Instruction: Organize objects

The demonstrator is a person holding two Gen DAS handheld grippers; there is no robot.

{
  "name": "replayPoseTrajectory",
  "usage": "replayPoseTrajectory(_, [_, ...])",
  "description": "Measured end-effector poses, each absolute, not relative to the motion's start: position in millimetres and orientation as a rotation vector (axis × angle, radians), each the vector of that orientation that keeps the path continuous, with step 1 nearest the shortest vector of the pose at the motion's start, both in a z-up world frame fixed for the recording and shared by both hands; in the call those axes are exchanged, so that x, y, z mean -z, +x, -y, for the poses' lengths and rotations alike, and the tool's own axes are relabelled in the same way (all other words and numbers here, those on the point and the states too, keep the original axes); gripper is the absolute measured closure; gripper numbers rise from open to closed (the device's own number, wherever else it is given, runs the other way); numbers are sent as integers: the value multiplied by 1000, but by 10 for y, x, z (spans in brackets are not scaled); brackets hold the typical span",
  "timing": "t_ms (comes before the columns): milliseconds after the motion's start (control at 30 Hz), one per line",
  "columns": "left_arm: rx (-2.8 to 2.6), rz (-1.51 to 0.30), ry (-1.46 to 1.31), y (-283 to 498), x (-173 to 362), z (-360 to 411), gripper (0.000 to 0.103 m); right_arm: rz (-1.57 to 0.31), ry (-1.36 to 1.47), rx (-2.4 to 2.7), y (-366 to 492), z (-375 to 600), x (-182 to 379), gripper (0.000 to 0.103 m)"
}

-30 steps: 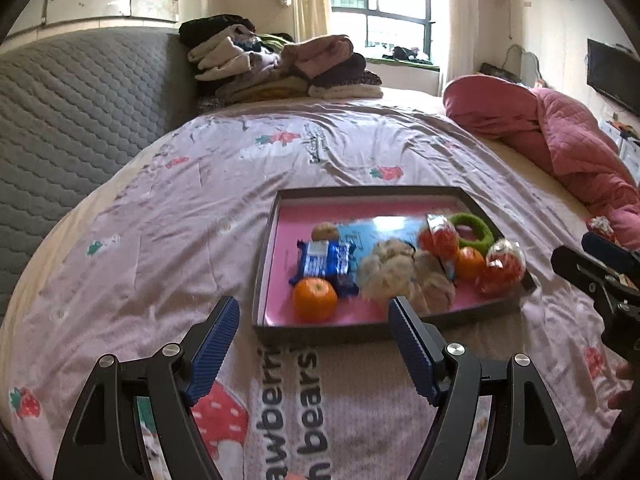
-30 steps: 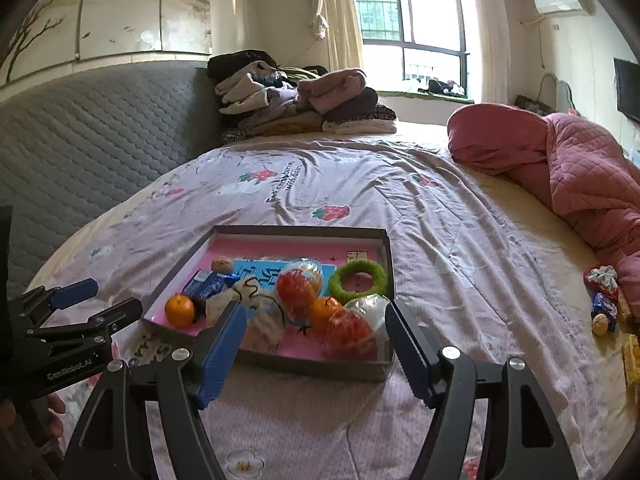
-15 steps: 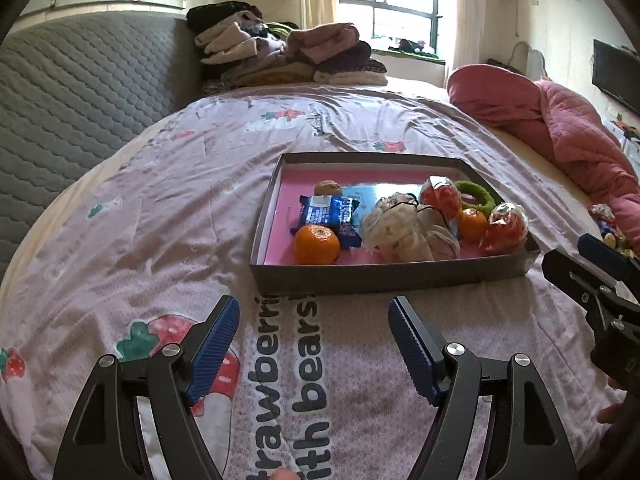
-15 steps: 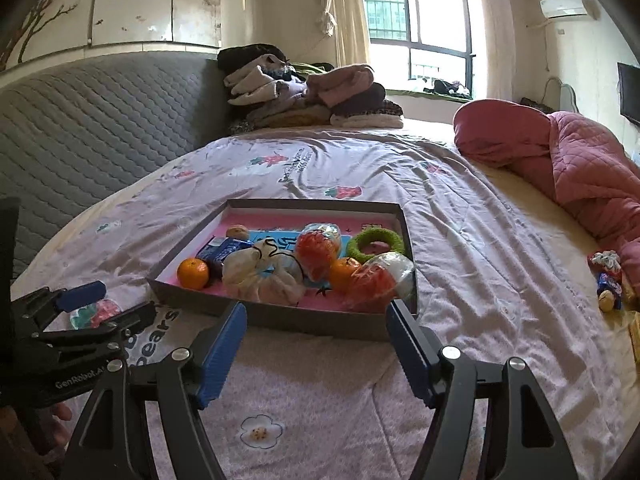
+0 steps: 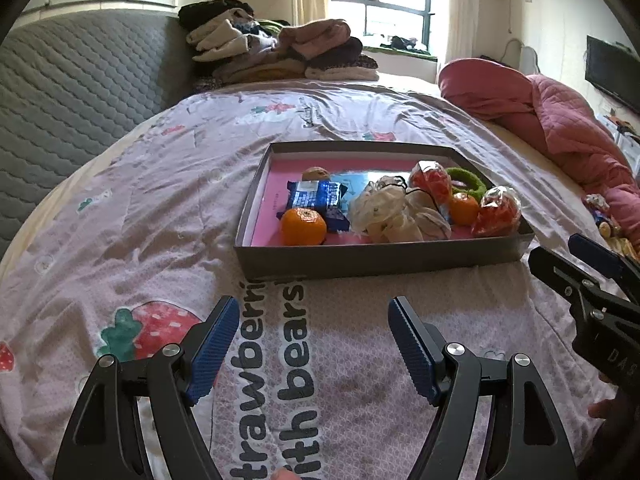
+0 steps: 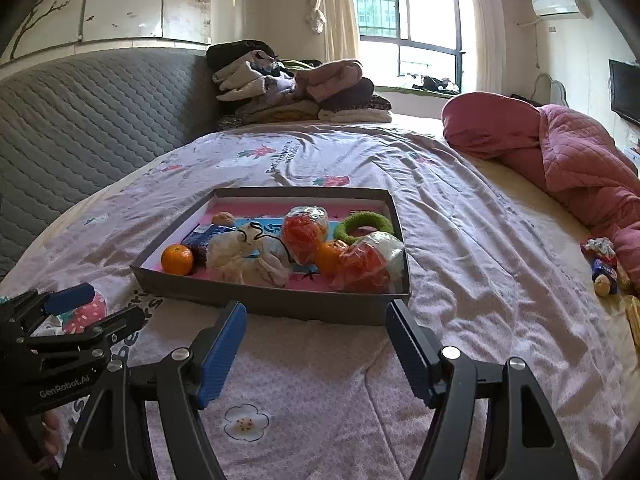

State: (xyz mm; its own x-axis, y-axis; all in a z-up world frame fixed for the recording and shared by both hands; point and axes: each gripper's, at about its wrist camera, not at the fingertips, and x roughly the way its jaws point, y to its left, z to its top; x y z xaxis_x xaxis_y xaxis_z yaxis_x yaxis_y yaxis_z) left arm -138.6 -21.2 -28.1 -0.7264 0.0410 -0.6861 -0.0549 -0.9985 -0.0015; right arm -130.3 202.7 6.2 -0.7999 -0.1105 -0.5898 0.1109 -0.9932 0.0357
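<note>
A grey box with a pink inside (image 5: 380,260) (image 6: 264,300) sits on the bed. It holds an orange (image 5: 303,227) (image 6: 177,259), a blue snack pack (image 5: 318,196), a cream cloth bundle (image 5: 394,212) (image 6: 248,258), a second orange (image 5: 464,208), two clear-wrapped red items (image 5: 498,212) (image 6: 368,260) and a green ring (image 6: 363,224). My left gripper (image 5: 314,332) is open and empty, held back from the box's near wall. My right gripper (image 6: 316,340) is open and empty, just short of the box's near wall.
The bed has a pale strawberry-print sheet (image 5: 160,240). A grey quilted headboard (image 6: 80,120) is at left, a stack of folded clothes (image 6: 296,88) at the back, a pink quilt (image 6: 560,152) at right. Small toys (image 6: 604,264) lie at the right edge.
Both grippers have drawn back from the box and lowered; the box now sits farther ahead. Both stay open and empty. Nothing in the box has moved.
</note>
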Motion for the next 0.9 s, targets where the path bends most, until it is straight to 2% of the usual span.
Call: replayPoseTrajectory(900, [-2872, -22, -1185, -1453, 527, 227, 25, 31, 1017, 2859, -1303, -2039, 223, 32])
